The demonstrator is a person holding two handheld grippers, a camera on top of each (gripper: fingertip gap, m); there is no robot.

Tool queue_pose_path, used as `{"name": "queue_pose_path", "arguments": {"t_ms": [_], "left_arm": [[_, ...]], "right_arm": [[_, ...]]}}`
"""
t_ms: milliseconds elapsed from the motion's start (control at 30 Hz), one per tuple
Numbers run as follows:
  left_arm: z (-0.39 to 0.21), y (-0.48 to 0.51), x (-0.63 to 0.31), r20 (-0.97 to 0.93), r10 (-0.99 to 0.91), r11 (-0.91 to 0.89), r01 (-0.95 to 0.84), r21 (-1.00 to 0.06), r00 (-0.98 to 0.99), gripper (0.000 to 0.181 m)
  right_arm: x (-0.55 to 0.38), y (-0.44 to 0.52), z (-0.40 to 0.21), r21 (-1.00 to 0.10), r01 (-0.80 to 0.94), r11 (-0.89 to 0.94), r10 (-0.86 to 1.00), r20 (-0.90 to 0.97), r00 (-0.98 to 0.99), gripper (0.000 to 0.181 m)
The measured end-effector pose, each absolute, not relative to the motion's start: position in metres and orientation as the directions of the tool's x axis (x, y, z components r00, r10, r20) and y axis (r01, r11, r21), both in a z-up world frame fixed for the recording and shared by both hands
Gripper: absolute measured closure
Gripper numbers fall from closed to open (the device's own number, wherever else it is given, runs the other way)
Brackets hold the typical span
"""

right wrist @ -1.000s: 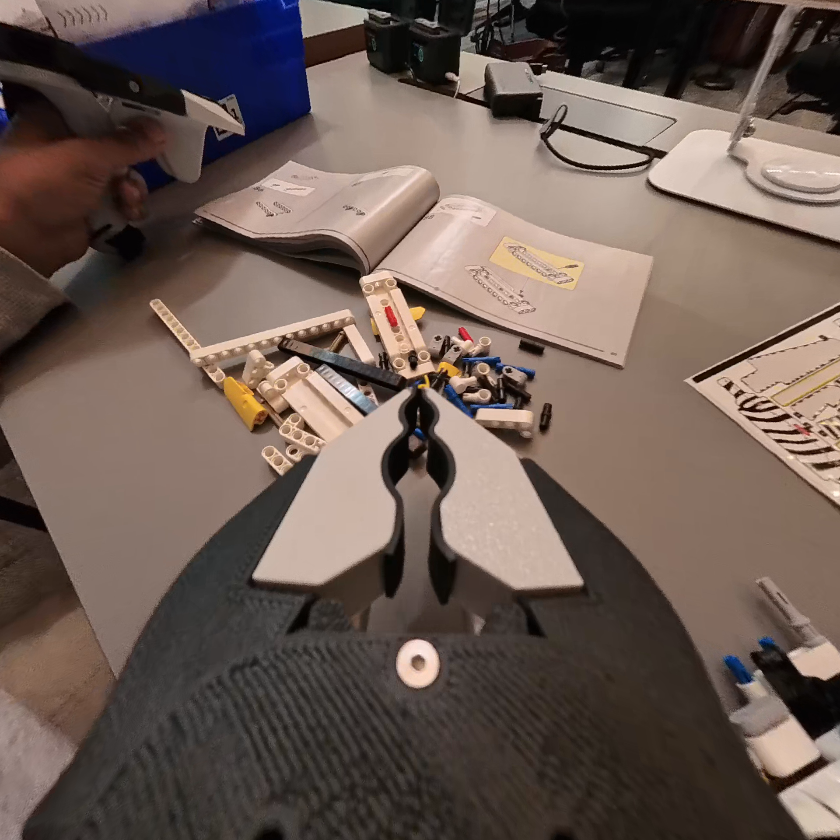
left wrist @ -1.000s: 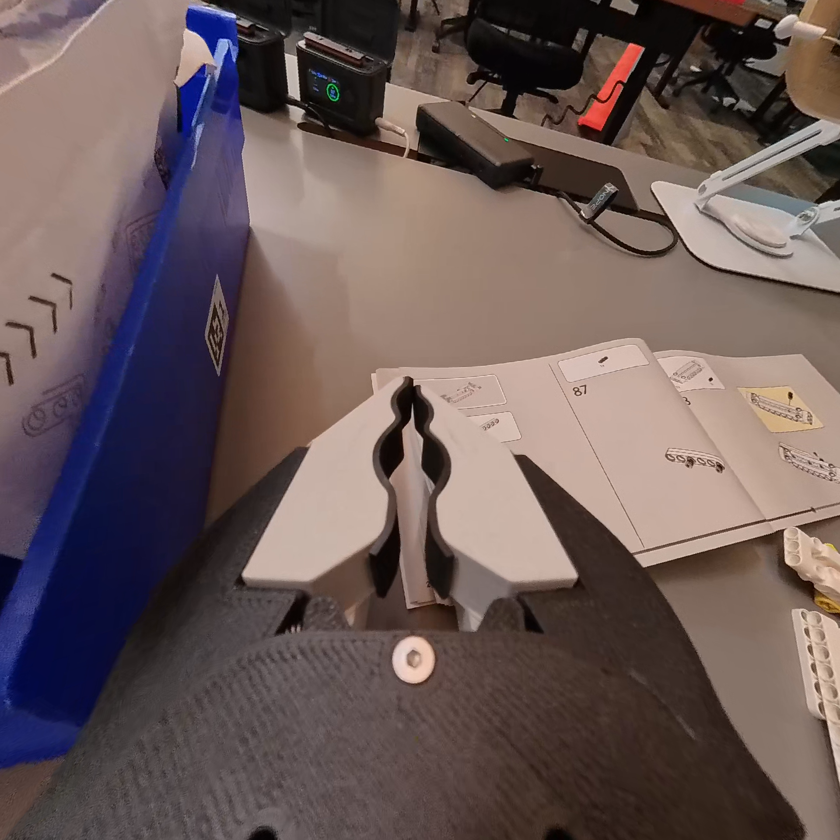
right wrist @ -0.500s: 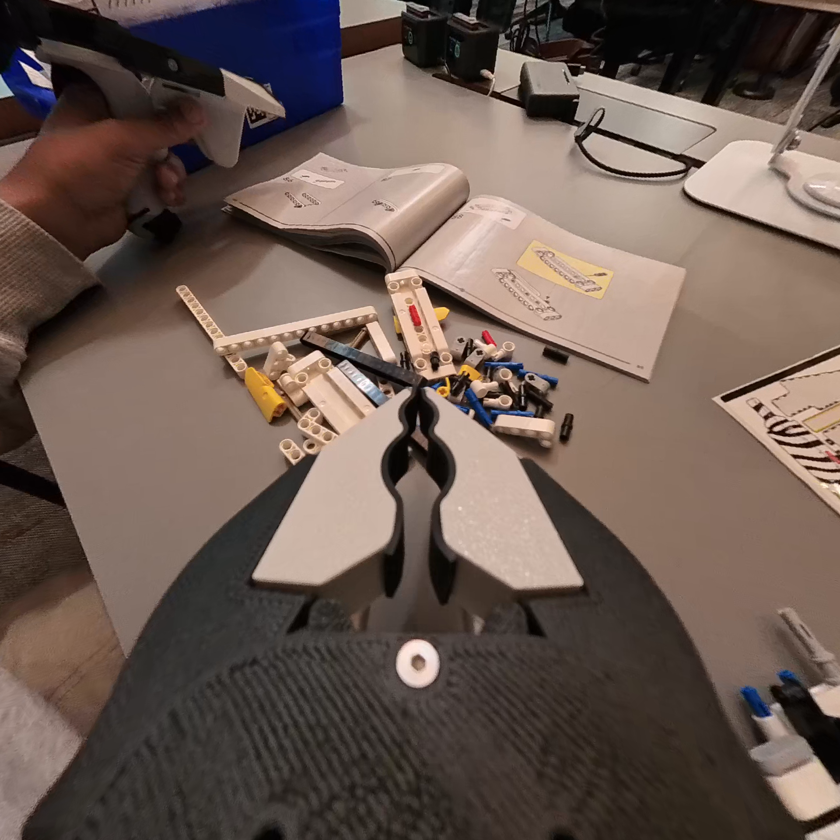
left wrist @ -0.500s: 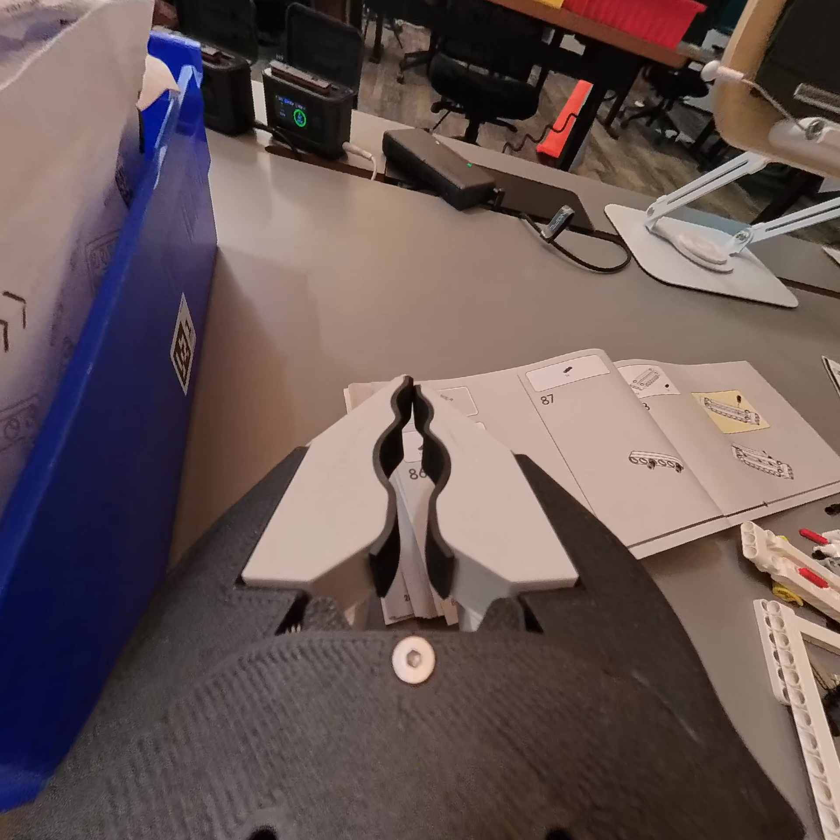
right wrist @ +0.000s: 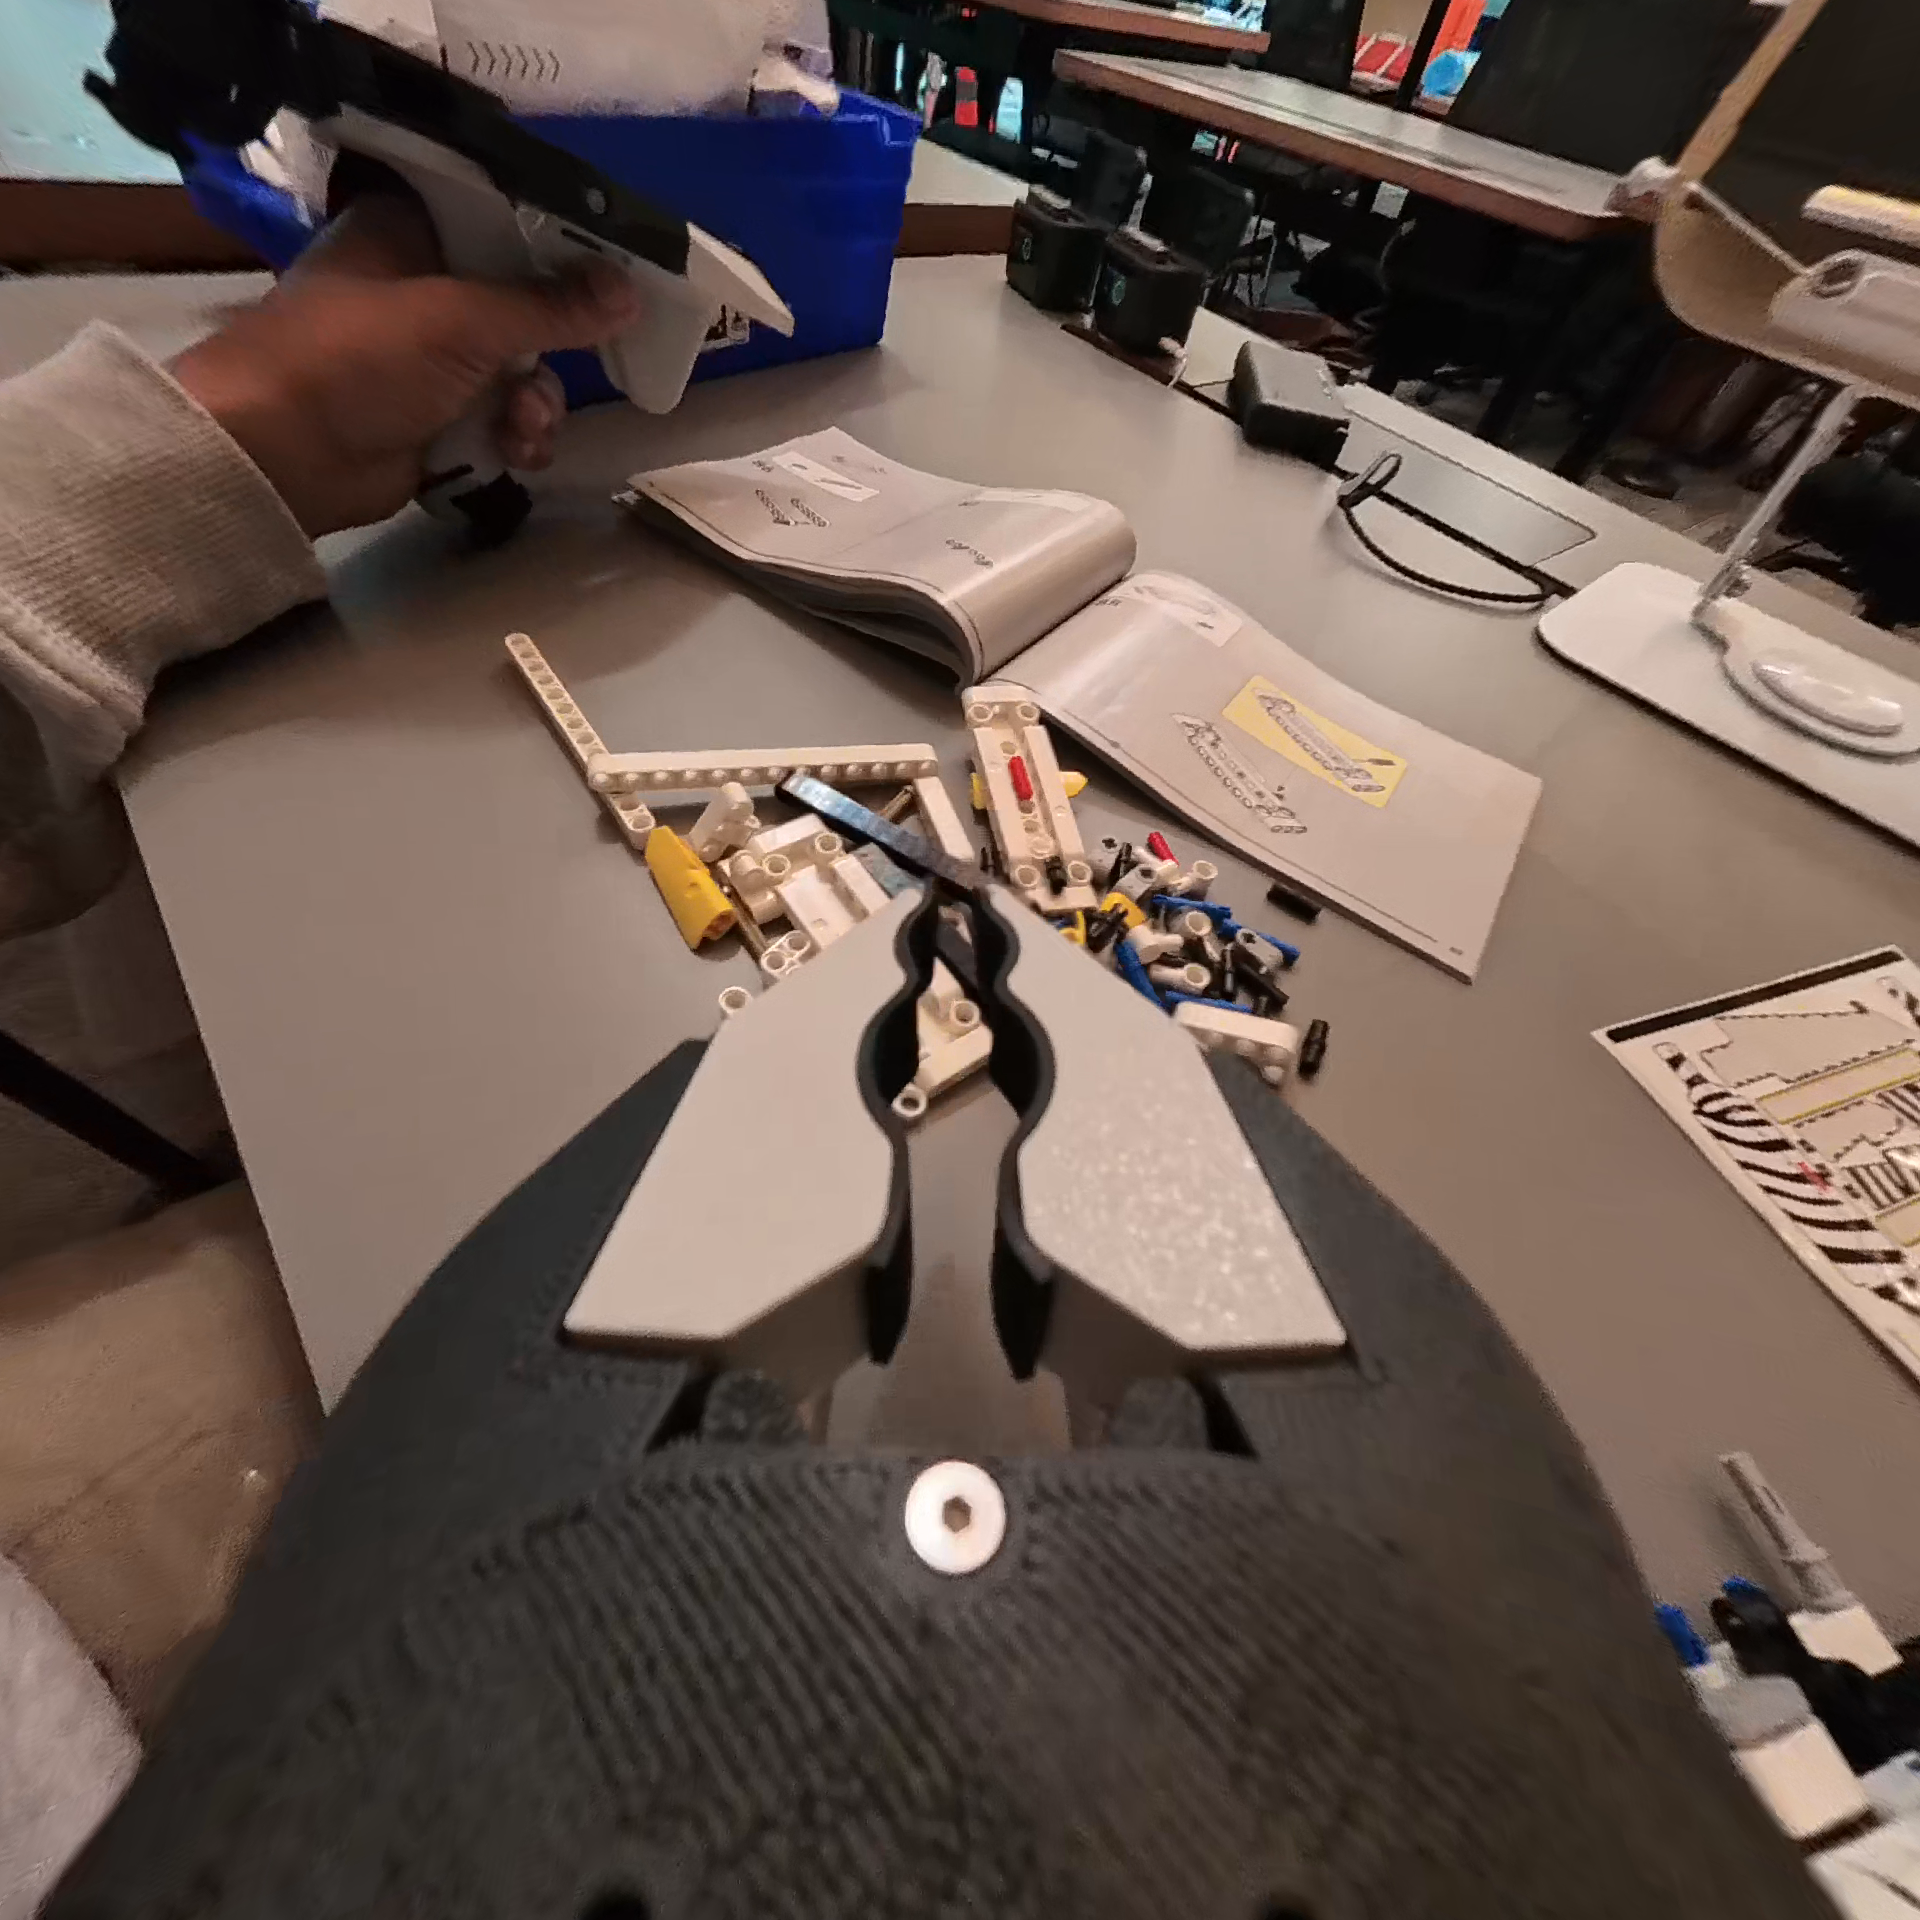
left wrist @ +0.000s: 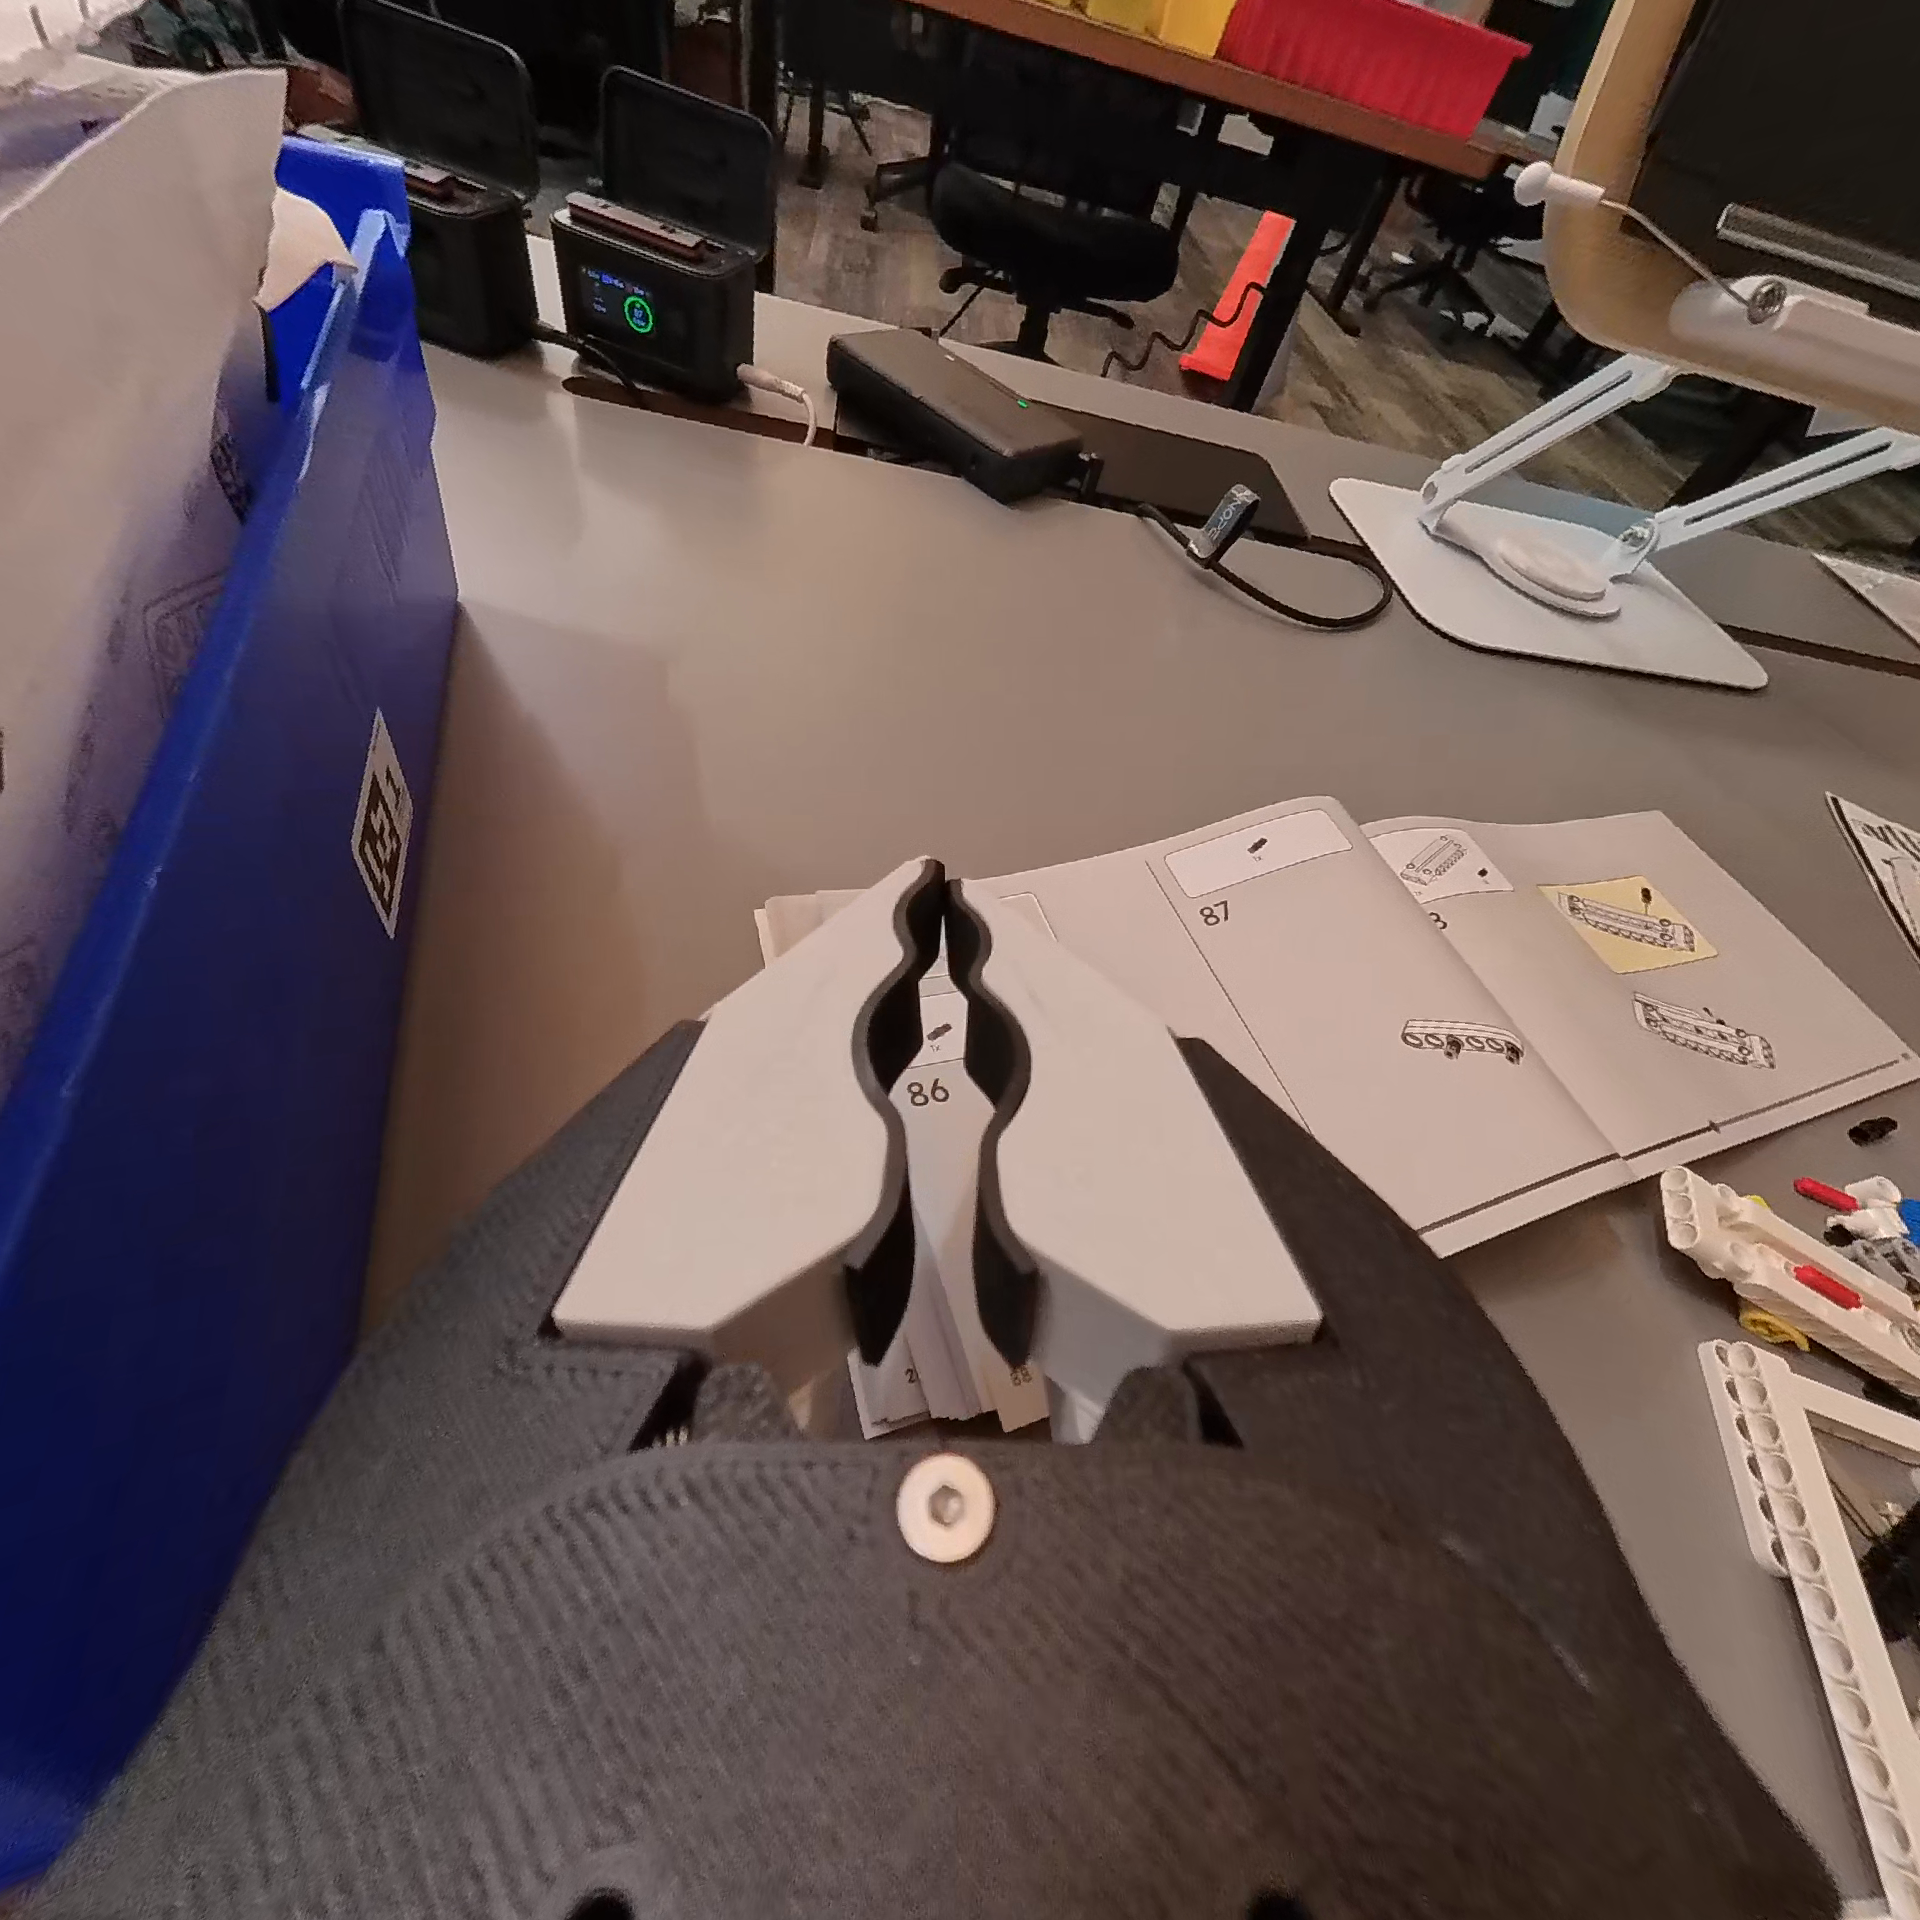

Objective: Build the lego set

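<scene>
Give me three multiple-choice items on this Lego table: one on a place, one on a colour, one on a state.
1. The blue bin sits where relative to the instruction booklet?
A. behind it, on the left
B. on top of it
C. on its right

2. The colour of the long angled beam?
A. red
B. white
C. black

3. The instruction booklet is:
A. shut
B. rolled up
C. open

A: the bin stands beyond the booklet's left page.
B: its holed arms are white.
C: two pages lie spread, while the left tool and right tool hold nothing.
</scene>
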State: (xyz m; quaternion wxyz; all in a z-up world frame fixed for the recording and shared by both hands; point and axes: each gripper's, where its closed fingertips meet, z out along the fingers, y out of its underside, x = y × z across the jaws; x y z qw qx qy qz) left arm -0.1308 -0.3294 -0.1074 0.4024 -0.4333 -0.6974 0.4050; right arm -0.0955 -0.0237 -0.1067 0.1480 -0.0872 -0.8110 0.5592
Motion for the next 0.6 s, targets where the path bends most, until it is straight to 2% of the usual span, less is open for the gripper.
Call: {"name": "queue_pose_path", "arguments": {"t_ms": [167, 233, 400, 600], "left_arm": [[-0.108, -0.329, -0.131, 0.200, 0.931, 0.290, 0.284, -0.914, -0.306, 0.181], [-0.108, -0.329, -0.131, 0.197, 0.932, 0.288, 0.287, -0.914, -0.305, 0.181], [-0.110, -0.330, -0.131, 0.214, 0.927, 0.304, 0.286, -0.909, -0.307, 0.181], [-0.110, -0.332, -0.130, 0.232, 0.921, 0.322, 0.277, -0.906, -0.312, 0.181]], "right_arm": [[-0.094, -0.030, -0.119, -0.903, -0.022, 0.430, 0.276, 0.155, -0.949, 0.176], [-0.093, -0.031, -0.113, -0.914, -0.044, 0.404, 0.276, 0.167, -0.947, 0.181], [-0.093, -0.027, -0.095, -0.951, -0.091, 0.295, 0.278, 0.177, -0.944, 0.181], [-0.094, -0.028, -0.096, -0.952, -0.067, 0.298, 0.276, 0.153, -0.949, 0.181]]}}
